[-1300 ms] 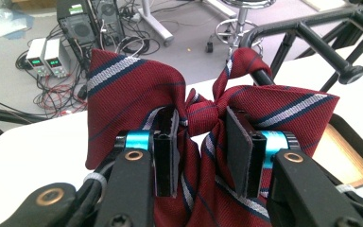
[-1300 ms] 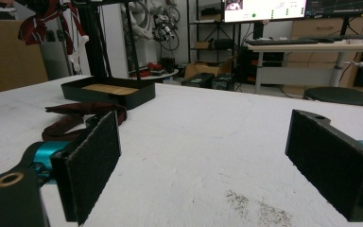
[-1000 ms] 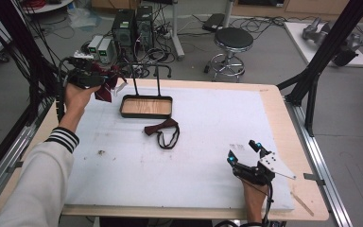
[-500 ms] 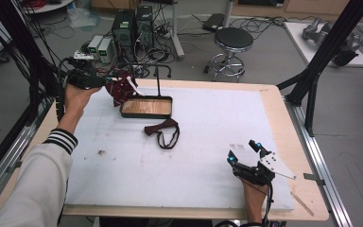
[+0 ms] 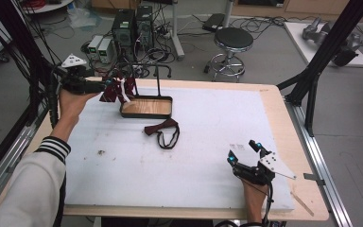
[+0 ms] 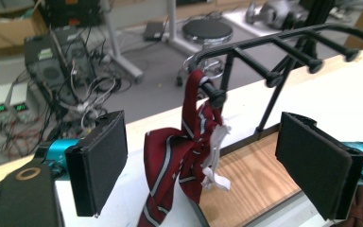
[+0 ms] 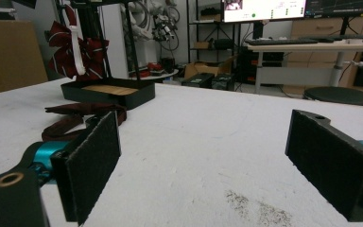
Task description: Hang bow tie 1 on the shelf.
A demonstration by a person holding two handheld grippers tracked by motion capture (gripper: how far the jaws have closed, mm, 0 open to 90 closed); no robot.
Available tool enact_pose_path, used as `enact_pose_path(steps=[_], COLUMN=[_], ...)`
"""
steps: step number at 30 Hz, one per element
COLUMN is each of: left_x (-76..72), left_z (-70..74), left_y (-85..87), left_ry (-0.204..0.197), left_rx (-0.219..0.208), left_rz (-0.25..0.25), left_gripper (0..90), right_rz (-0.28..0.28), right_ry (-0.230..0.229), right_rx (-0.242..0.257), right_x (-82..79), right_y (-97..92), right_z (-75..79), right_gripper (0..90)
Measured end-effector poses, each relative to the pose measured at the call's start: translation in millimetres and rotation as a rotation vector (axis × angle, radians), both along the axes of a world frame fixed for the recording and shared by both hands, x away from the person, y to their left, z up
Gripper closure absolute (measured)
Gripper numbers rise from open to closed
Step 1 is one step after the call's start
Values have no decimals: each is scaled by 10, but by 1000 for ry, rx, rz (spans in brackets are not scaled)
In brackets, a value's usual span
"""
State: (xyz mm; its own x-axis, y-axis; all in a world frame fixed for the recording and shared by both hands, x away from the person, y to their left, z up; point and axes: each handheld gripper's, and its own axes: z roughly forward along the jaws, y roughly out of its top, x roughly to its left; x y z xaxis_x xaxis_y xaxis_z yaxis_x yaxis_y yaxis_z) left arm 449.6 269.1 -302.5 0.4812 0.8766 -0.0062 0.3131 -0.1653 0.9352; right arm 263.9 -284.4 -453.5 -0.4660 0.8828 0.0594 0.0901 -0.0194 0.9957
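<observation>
white foam tabletop (image 5: 208,142), striped fabric bow tie (image 6: 179,161), black wire rack (image 6: 274,52)

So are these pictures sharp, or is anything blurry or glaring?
High view: even light, soft overall. Left gripper view: the striped bow tie on the black rack is crisp, the floor clutter behind hazy. Right gripper view: its near black pads look fuzzy, and the monitor glares.

Left gripper (image 5: 105,86) jaws just opened beside striped bow tie (image 5: 118,90) hanging at rack (image 5: 146,101); dark bow tie (image 5: 163,132) on surface (image 5: 208,142).
</observation>
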Motion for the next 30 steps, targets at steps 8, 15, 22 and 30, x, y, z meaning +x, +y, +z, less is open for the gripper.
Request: enact_pose_path(steps=[8,15,22,30], left_x=[-188,-386,-582,-860], left_z=[-37,-79,-119,-255], left_y=[39,46,59,97], left_ry=[-76,-127,-187,-229], left_rx=[-54,-99,-152,-186], left_rz=[-89,-159,-195,-231], left_gripper=[130,125,125,125], right_rz=[-2,-2,-1,-2], right_ry=[-3,-6,-6,-14], right_rx=[-1,-3,-3,-8], right_x=[2,1,-3,1], right_y=[-2,4,8,2], right_z=[0,0,0,-1], right_gripper=[102,103,103,102])
